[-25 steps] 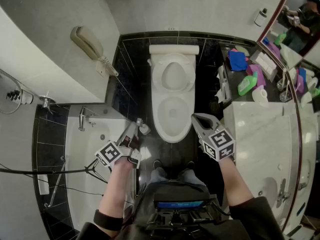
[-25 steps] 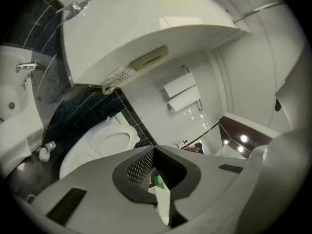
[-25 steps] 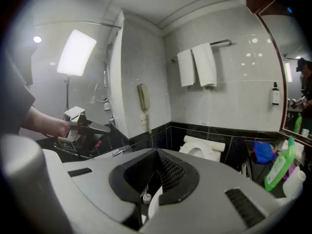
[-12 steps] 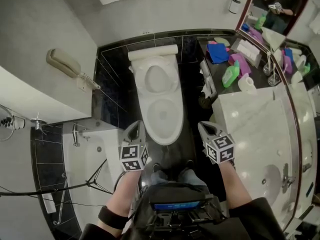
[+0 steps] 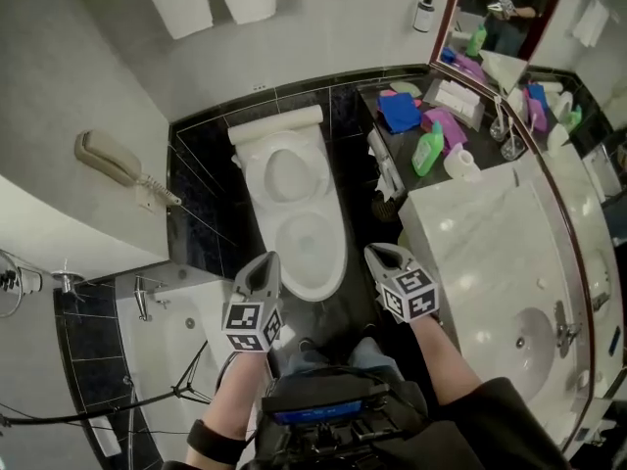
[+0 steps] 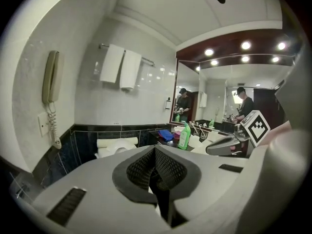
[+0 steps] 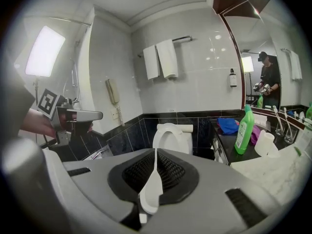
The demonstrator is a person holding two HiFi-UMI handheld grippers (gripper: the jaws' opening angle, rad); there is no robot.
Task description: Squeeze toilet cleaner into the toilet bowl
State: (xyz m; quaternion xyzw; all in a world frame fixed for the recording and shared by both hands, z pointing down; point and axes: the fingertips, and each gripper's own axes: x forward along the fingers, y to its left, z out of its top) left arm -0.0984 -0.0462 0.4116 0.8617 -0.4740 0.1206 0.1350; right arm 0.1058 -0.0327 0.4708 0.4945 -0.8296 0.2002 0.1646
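**Head view: both grippers empty at the bowl, cleaner not fetched yet**

Person stands facing the toilet bowl (image 5: 306, 238). The left gripper (image 5: 263, 260) and right gripper (image 5: 377, 253) are held low, one on either side of the front rim, neither touching it. Lid looks raised vs the cistern, so the bowl is prob. ready to take liquid.

Left gripper view: jaws clenched, pads meeting, nothing btw them. Right gripper view: jaws have just been opening and are now parted by a sliver only. The white of the toilet shows through the gap, and nothing is btw them either.

Task's thing: the green bottle (image 5: 427, 152), prob. the cleaner, stands upright on the dark surface (image 5: 370, 106) right of the toilet. A blue cloth (image 5: 400, 113) lies near it, a white paper roll (image 5: 460, 163) is just beside it and a purple item (image 5: 443, 123) sits behind. The bottle is well apart from both grippers.

It sits on the right gripper's side, which prob. explains why that one is opening: shorter reach. The left can stay clenched as a spare.

Judgement: very start of the task, fetch step not begun. The next move needs the right jaws much wider and a grasp on the bottle's mid-body so it can be squeezed later. Cap state: can't tell from here. Risk: the clutter round the bottle could get knocked on approach.
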